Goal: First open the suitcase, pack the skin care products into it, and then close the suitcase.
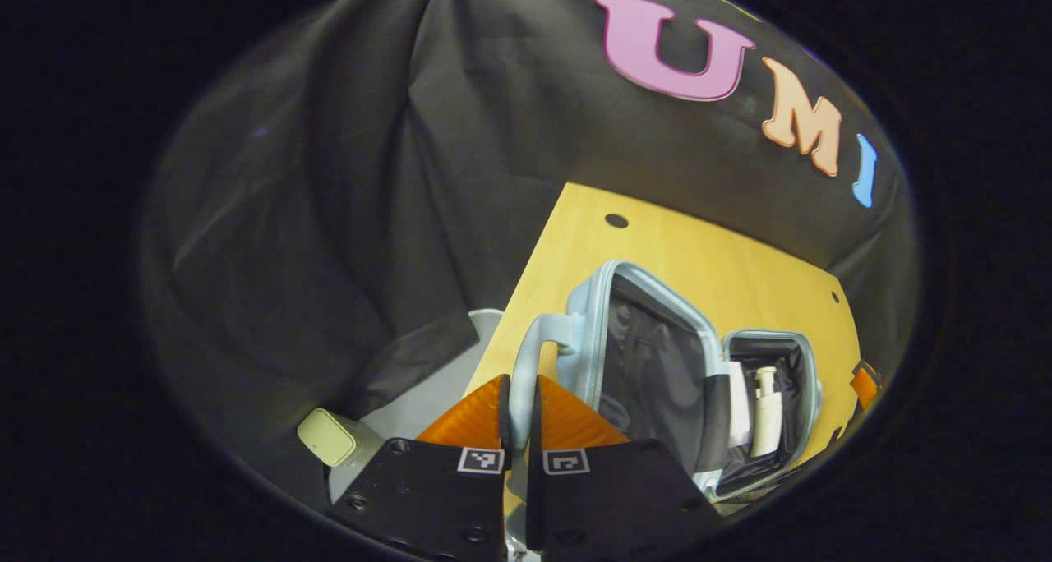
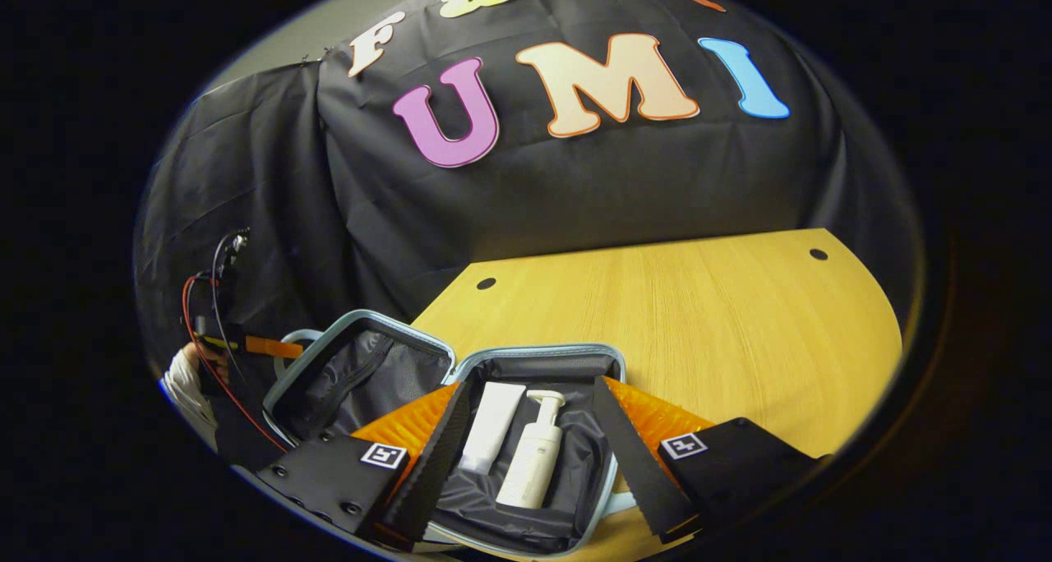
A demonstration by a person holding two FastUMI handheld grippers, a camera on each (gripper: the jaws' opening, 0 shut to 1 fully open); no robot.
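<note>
A light blue suitcase (image 2: 538, 355) lies open on the table, its lining dark. In its base a white tube (image 2: 491, 426) and a white pump bottle (image 2: 532, 455) lie side by side. My right gripper (image 2: 530, 387) is open, its fingers spread over the base on either side of the two products. The lid (image 1: 649, 365) is tilted up from the table. My left gripper (image 1: 519, 406) is shut on the suitcase handle (image 1: 534, 344) at the lid's edge. The right gripper view shows the left gripper (image 2: 267, 347) far left, held by a hand in a white sleeve.
The wooden table (image 2: 699, 315) stretches behind and right of the suitcase, with small round holes (image 2: 486, 283) near its back edge. Past the table's left edge, a pale boxy object (image 1: 327, 436) sits low on a grey floor. Black cloth hangs close behind.
</note>
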